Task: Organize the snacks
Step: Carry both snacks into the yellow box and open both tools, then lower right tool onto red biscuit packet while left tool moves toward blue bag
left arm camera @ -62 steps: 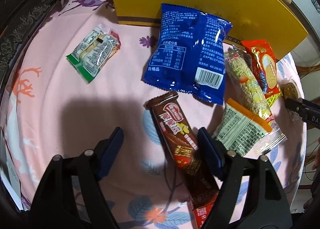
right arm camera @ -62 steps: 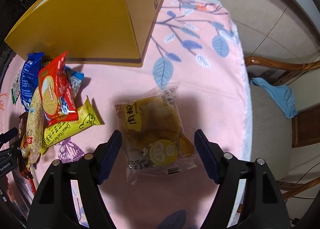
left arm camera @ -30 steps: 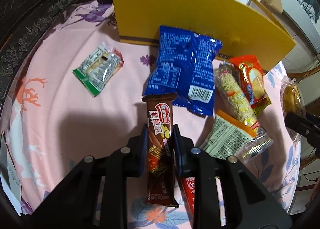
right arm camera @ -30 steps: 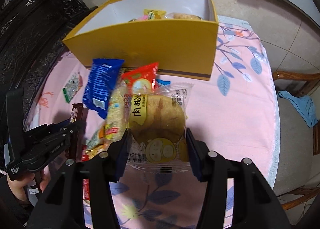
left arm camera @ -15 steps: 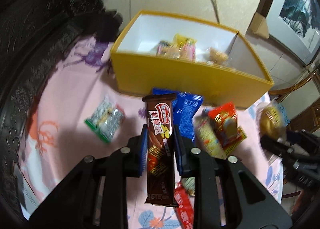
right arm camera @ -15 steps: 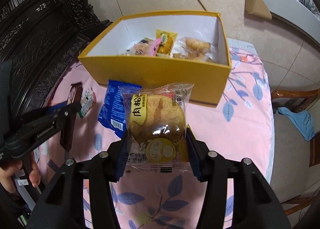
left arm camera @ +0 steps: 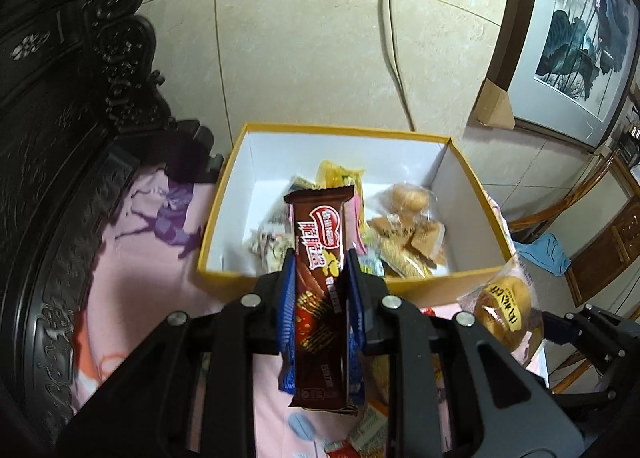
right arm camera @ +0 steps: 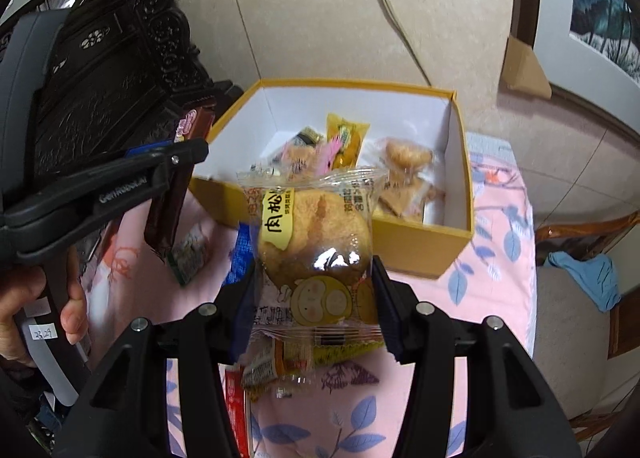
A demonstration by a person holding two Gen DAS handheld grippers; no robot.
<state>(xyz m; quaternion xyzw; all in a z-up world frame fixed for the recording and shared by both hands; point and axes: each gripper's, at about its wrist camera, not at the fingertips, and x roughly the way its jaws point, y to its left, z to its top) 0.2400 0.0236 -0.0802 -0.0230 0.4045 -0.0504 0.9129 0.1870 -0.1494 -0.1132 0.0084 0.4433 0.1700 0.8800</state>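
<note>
The left gripper (left arm camera: 319, 258) clamps a stiff, light wafer bar (left arm camera: 320, 258) by its middle, just before the yellow box (left arm camera: 224, 274). The right gripper (right arm camera: 314, 278) squeezes a soft, crushable bun packet (right arm camera: 314, 234) across its lower half, also short of the box.

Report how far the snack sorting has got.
Done: several packets already lie in the yellow box. In hand: left gripper clamps the chocolate wafer bar; right gripper clamps the bagged bun. Left: those two, plus a blue packet and others on the tablecloth.
</note>
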